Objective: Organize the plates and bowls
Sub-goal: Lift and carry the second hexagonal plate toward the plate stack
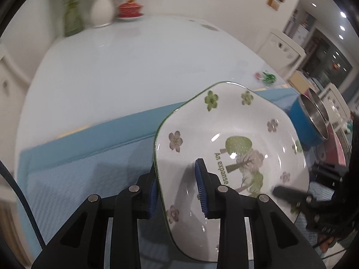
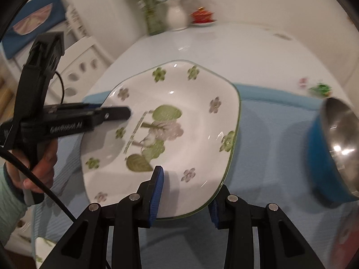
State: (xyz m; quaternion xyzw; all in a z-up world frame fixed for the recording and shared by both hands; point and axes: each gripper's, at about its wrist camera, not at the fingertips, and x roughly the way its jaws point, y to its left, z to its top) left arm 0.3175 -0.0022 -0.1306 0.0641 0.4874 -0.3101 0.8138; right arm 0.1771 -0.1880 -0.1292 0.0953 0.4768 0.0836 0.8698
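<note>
A white floral plate [image 1: 235, 139] with a green rim and tree print is held tilted above a blue mat [image 1: 85, 168]. My left gripper [image 1: 177, 192] is shut on the plate's left rim, one pad inside and one outside. In the right wrist view the same plate [image 2: 179, 116] fills the middle. My right gripper [image 2: 186, 192] straddles its near rim, one pad over the inner face and the other just outside the rim, with a gap showing. The left gripper [image 2: 128, 113] shows there clamped on the plate's left edge. A blue bowl with a steel inside [image 2: 336, 150] lies tilted at the right.
A white table [image 1: 134, 67] lies beyond the mat. A white vase with flowers [image 1: 102, 9] and a red lidded cup on a saucer [image 1: 130, 7] stand at its far edge. A small red and green object [image 1: 265, 76] lies at the right. White chairs [image 2: 83, 67] stand left.
</note>
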